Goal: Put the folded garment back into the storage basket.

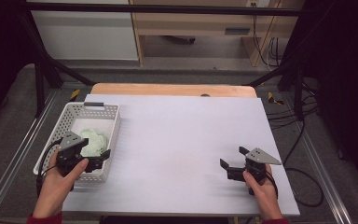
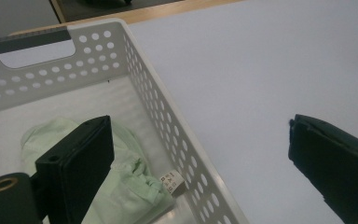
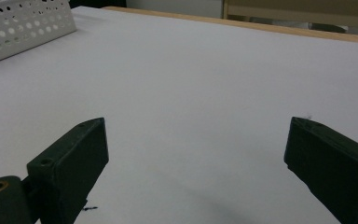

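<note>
Presently, item: pale green cloth (image 1: 93,141), crumpled, lying in the white perforated basket (image 1: 113,122)
Handling: likely light, soft, limp
Hold: a raised fold near the label (image 2: 172,180)
Left gripper (image 1: 94,160): jaws spread, empty, over basket
Right gripper (image 1: 233,162): jaws spread, empty, on white tabletop (image 1: 182,140)

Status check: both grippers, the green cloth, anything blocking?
Left gripper open over basket. Right gripper open, empty. Green cloth bunched in basket, untouched. Nothing blocking.

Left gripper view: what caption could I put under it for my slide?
Open left claw straddling the right wall of a white perforated basket that holds a crumpled pale green cloth.
</note>
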